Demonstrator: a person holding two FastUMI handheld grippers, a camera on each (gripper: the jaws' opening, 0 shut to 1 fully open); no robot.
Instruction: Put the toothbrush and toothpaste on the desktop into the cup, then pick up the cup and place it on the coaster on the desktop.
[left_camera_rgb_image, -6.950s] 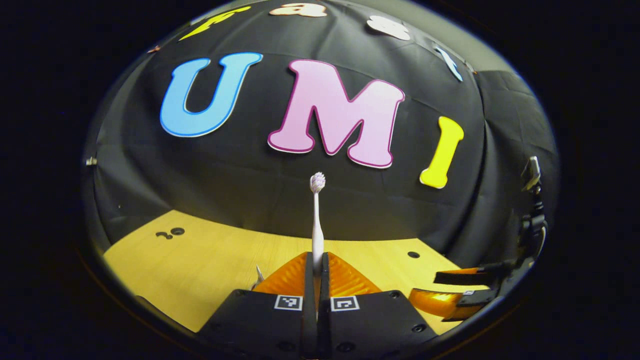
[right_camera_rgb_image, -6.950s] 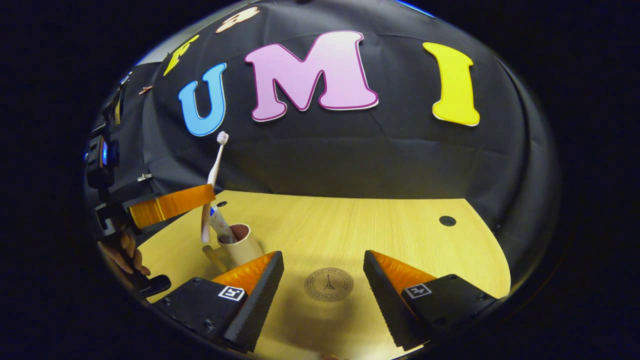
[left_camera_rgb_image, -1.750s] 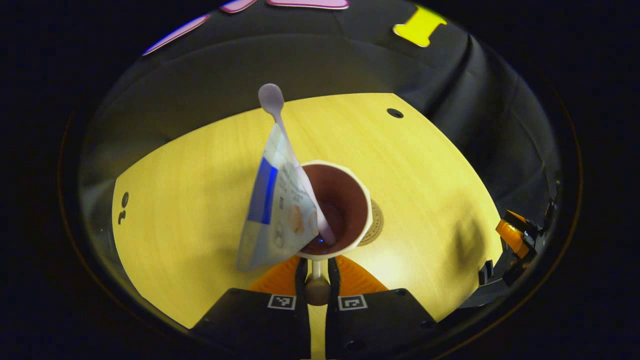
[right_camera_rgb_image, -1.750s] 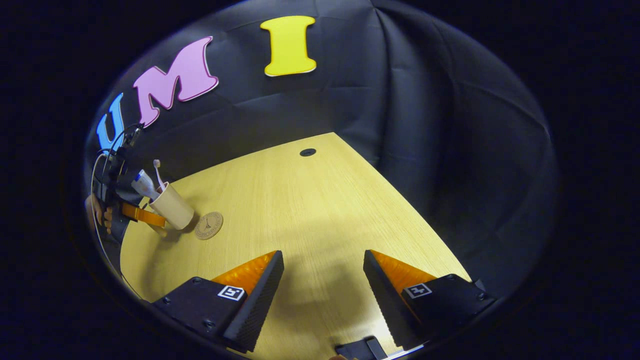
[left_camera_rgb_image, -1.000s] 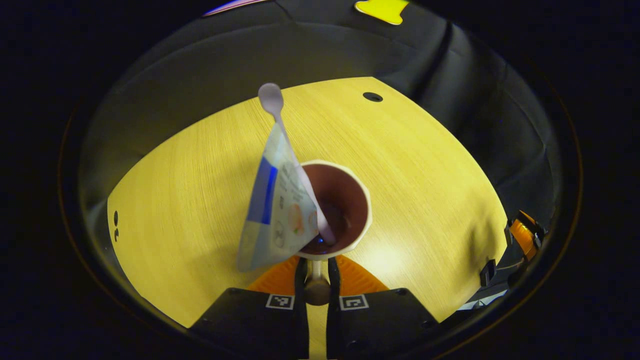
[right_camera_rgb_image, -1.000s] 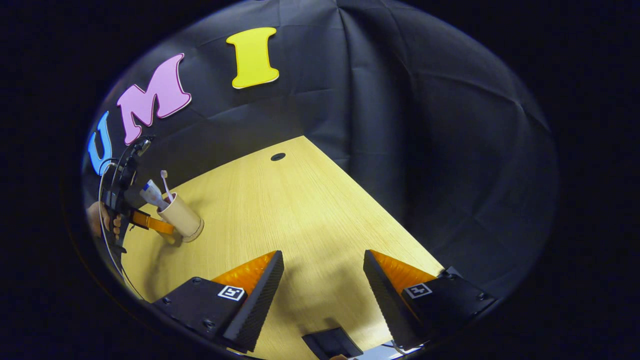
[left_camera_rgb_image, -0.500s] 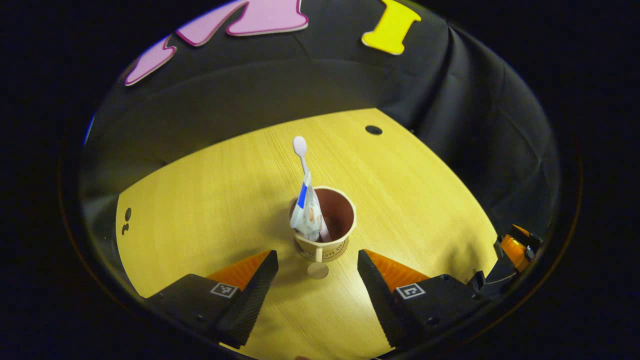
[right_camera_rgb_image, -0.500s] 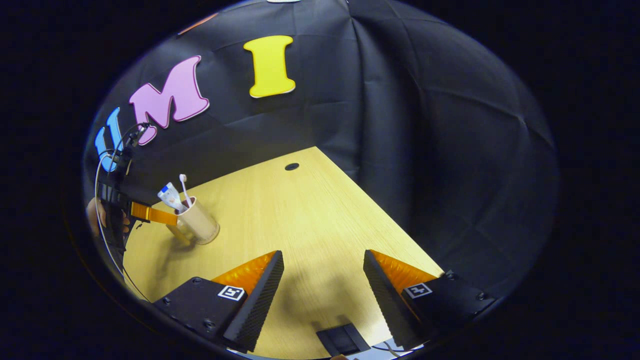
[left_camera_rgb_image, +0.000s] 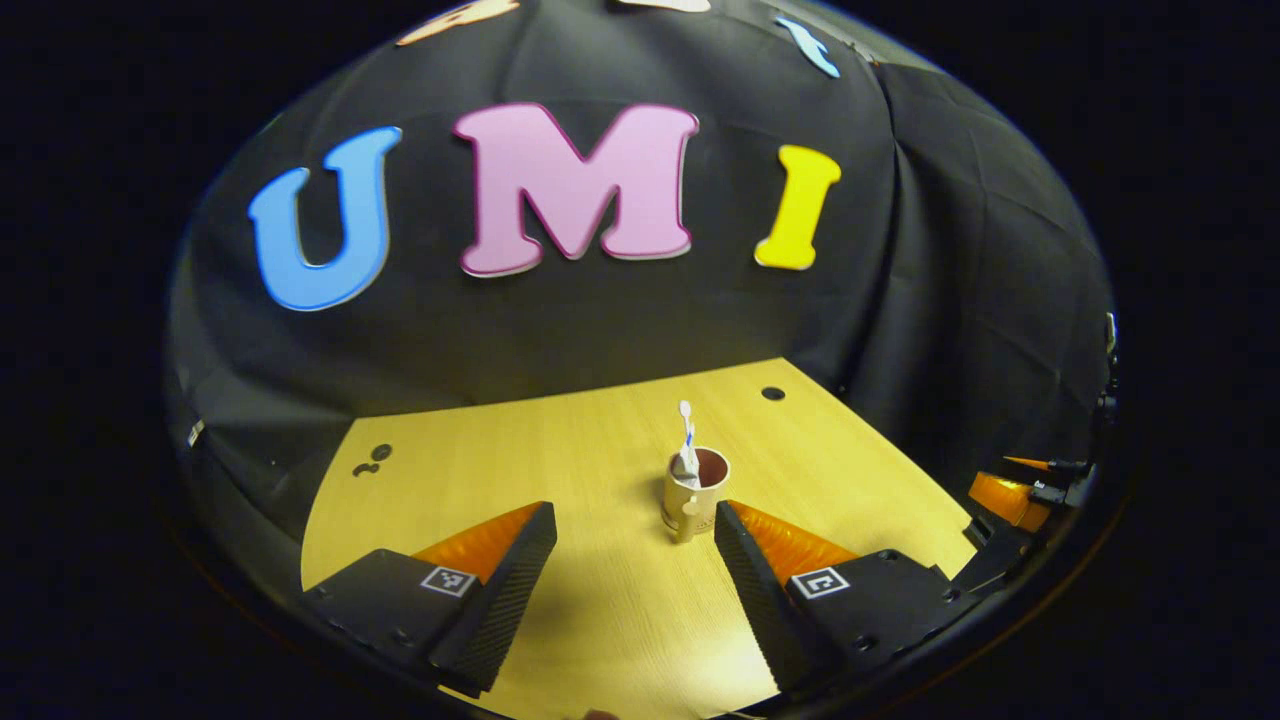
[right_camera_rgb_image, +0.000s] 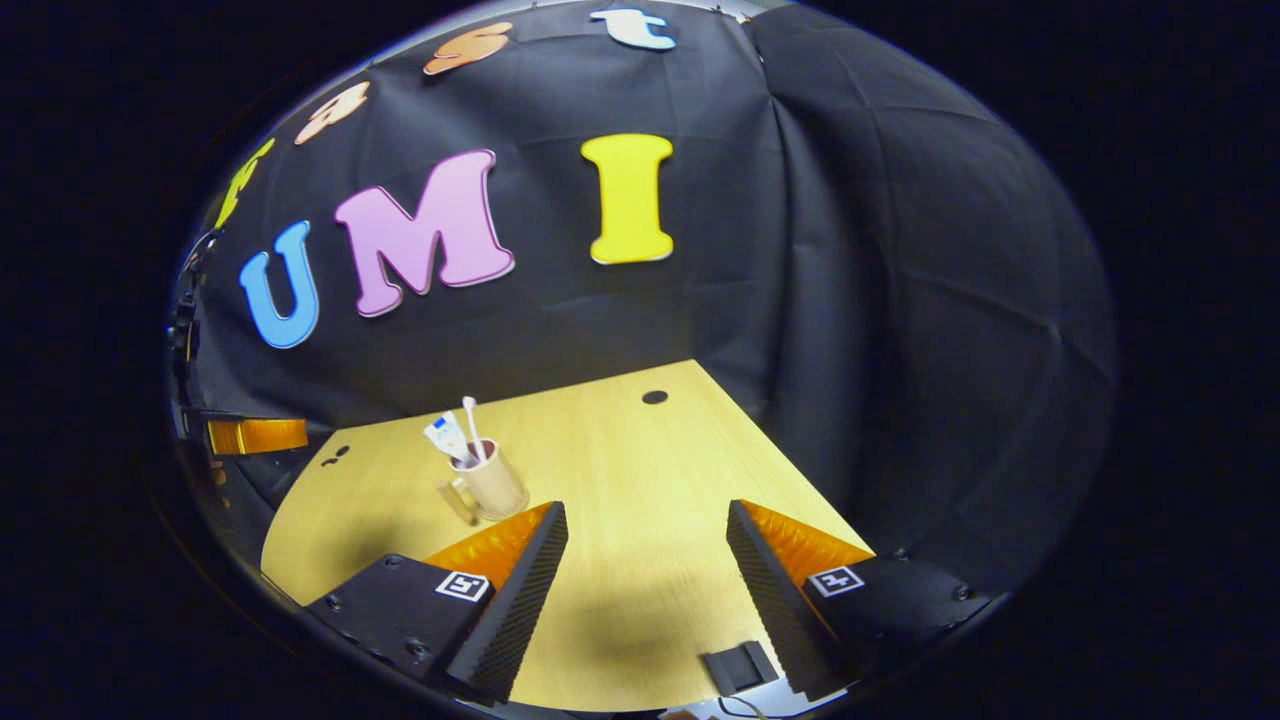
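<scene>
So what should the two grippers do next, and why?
Probably just draw back and rest. The cup stands upright on the desktop with toothbrush and toothpaste inside; left gripper and right gripper are open, apart from it.

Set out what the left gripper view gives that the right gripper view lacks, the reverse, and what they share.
Left gripper view: the left gripper, jaws open, looks at the cup with its handle turned toward the camera and its dark inside visible.

Right gripper view: the right gripper, jaws open, sees the cup from the side, with the handle to its left. A small black object sits at the desk's near edge.

Both: the cup stands upright on the desk, holding the toothbrush and toothpaste, with neither gripper touching it.
</scene>
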